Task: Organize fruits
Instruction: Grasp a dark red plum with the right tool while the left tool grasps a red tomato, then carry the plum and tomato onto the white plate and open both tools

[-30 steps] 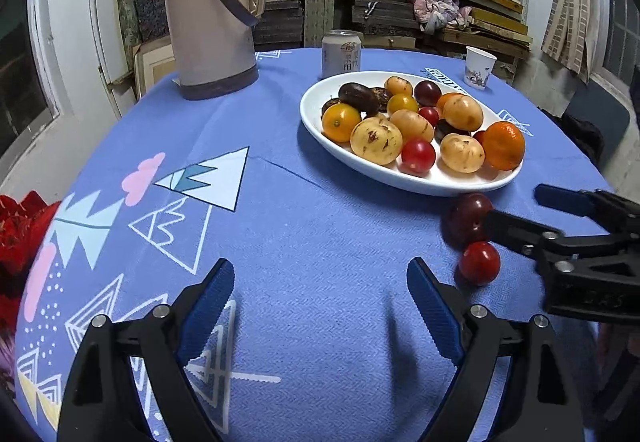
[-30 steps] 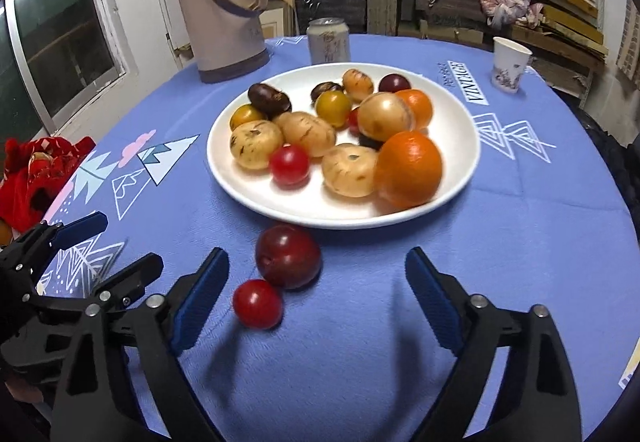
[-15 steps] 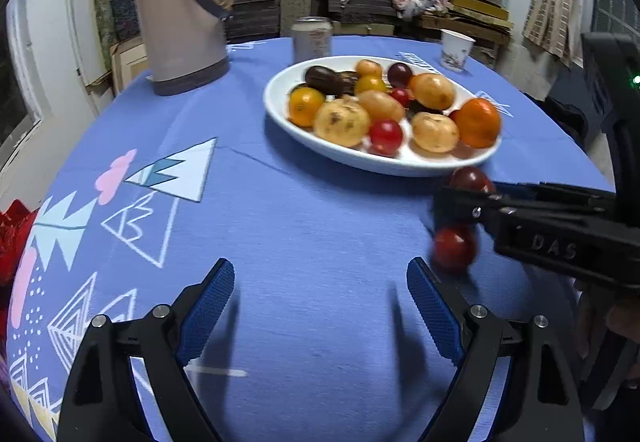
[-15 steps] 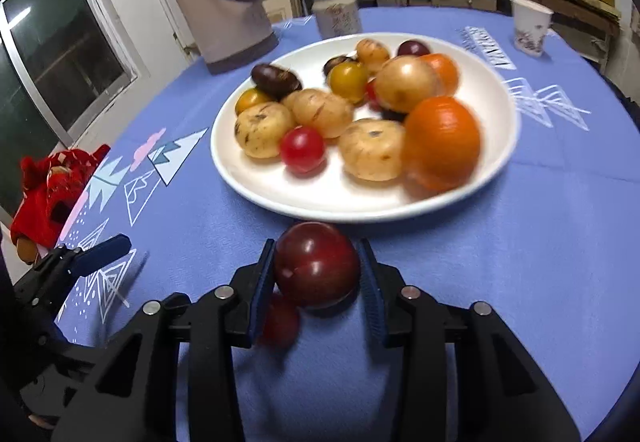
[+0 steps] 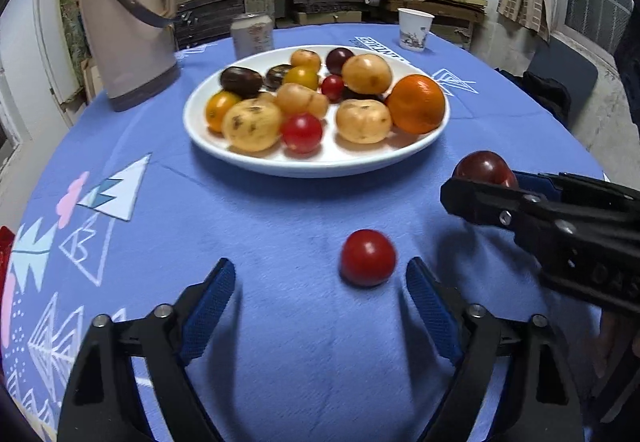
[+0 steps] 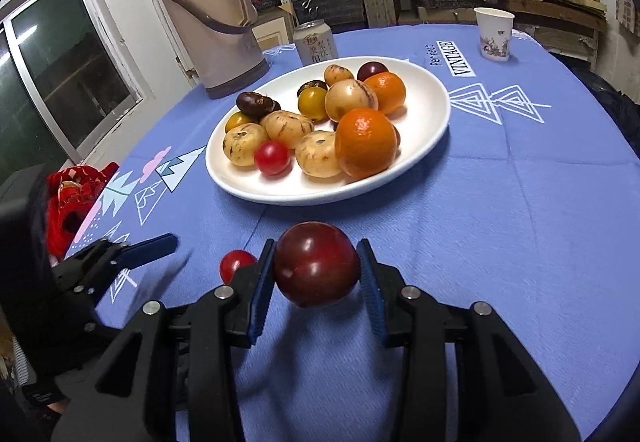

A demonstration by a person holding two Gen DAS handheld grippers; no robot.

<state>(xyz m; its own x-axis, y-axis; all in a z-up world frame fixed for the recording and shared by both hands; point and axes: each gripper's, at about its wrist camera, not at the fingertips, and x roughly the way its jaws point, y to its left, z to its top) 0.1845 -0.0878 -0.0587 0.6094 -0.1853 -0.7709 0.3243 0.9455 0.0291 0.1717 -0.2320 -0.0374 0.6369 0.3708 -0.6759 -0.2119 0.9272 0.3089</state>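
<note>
The right gripper (image 6: 316,278) is clamped on a dark red plum (image 6: 316,264), its blue pads pressed against the fruit's two sides, and it holds the plum just above the blue cloth of the desk (image 6: 520,242), where a shadow falls beneath it. In the left wrist view the same gripper (image 5: 484,182) reaches in from the right edge with the plum (image 5: 482,166) showing over its black finger.

The left gripper (image 5: 316,294) stands wide open with nothing between its fingers, low over the cloth (image 5: 280,226). A small red tomato (image 5: 367,257) lies on the desk just ahead of it, nearer the right-hand finger than the other and apart from both. In the right wrist view this tomato (image 6: 236,264) sits just left of the right gripper, partly hidden by its finger, and the left gripper (image 6: 132,248) lies further left.

Beyond both grippers a white oval plate (image 6: 436,114) rests on the desk, piled with fruit: a big orange (image 6: 364,142), pale speckled yellow fruits (image 6: 320,154), a red tomato (image 6: 272,158), small yellow ones and dark plums. Behind the plate stand a drink can (image 6: 314,42), a tall beige thermos jug (image 6: 212,18) to the left and a paper cup (image 6: 494,34) to the right. Shelves of stacked boxes fill the back wall.
</note>
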